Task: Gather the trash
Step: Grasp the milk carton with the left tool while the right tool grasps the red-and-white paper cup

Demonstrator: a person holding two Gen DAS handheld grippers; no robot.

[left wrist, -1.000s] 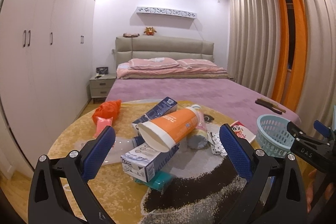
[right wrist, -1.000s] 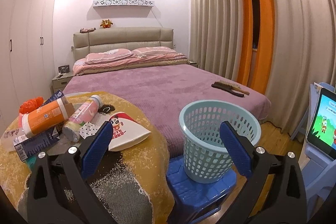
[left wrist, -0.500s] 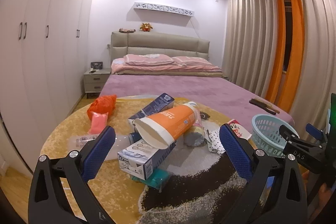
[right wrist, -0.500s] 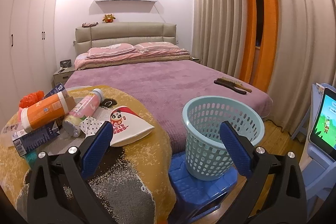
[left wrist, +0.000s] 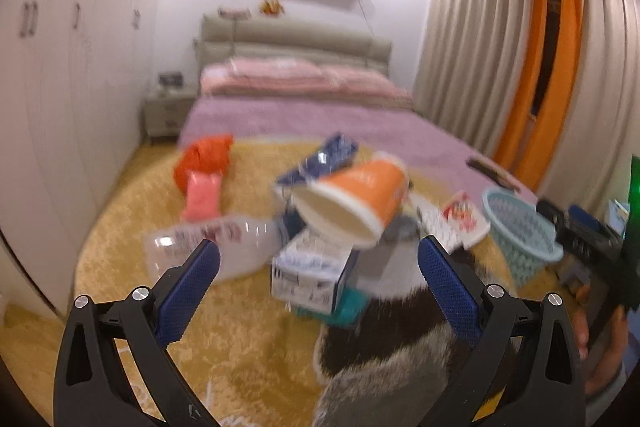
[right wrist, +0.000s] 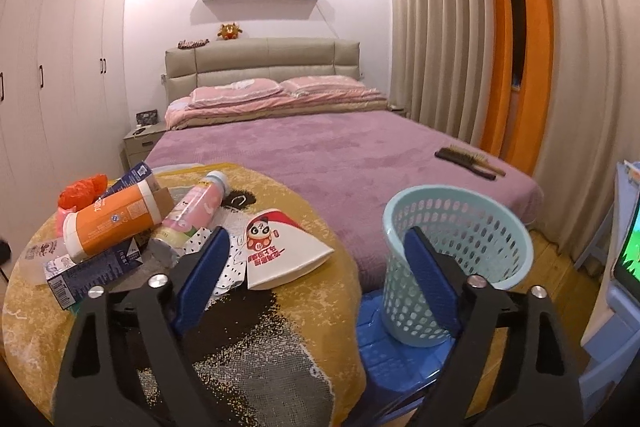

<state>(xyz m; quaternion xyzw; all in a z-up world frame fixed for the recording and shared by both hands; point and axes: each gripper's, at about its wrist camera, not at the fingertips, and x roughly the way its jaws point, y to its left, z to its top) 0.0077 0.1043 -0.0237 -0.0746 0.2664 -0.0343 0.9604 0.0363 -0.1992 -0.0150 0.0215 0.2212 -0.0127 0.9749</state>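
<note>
The orange canister (left wrist: 356, 199) is lying tilted atop a white carton (left wrist: 310, 267) in the trash pile, mid-table, open mouth facing near. Judged light, rigid and smooth-walled; gripping across the body near the rim looks safest. The left gripper (left wrist: 318, 279) is standing spread and empty before it. The right gripper (right wrist: 314, 273), empty, is narrowing its jaws beside the blue basket (right wrist: 456, 259), far right.

Orange canister (right wrist: 108, 223), light-blue perforated basket (right wrist: 472, 227)
</note>
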